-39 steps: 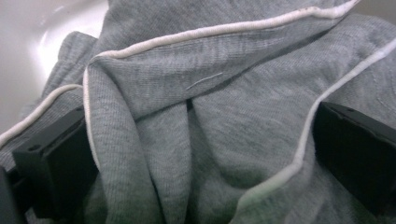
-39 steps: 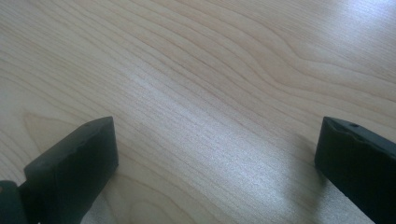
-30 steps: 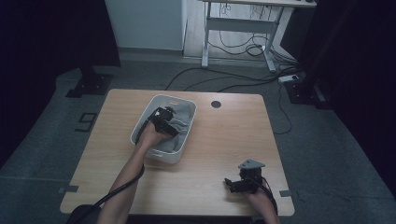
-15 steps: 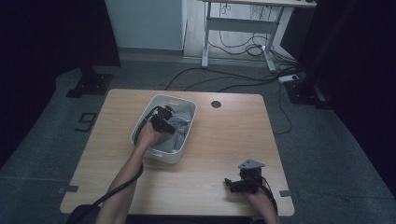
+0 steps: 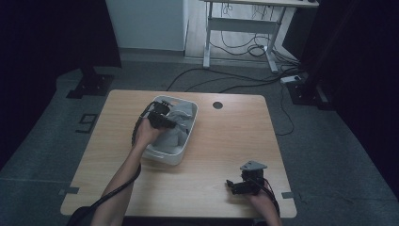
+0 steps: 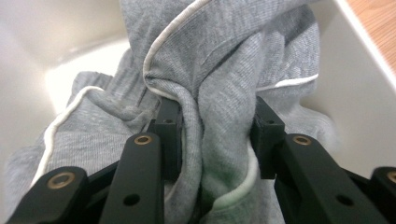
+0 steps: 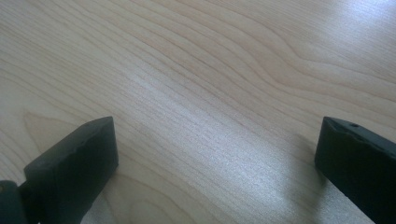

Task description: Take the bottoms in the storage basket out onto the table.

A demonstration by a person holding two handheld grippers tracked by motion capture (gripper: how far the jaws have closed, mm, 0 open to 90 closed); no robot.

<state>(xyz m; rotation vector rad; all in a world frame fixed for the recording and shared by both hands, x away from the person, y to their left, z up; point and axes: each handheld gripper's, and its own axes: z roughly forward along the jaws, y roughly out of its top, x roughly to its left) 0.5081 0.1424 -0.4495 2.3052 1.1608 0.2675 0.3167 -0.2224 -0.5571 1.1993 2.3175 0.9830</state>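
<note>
Left hand-held gripper clamps a bunch of grey cloth inside the white bin.

The left hand-held gripper (image 6: 212, 140) has just been closing, and its black jaws now pinch a thick gathered fold of the grey garment (image 6: 224, 70), likely to lift it out of the white plastic bin (image 5: 162, 153), which stands on the table (image 5: 221, 136) at about 10 o'clock from its centre. The cloth is a soft, fine-ribbed knit with white piping along its edges, crumpled into loose folds; the bin's walls are smooth and glossy, with rounded corners. The right hand-held gripper (image 5: 235, 184) rests at about 5 o'clock on the pale wood-grain table, jaws spread wide and holding nothing, seemingly waiting its turn.
</note>
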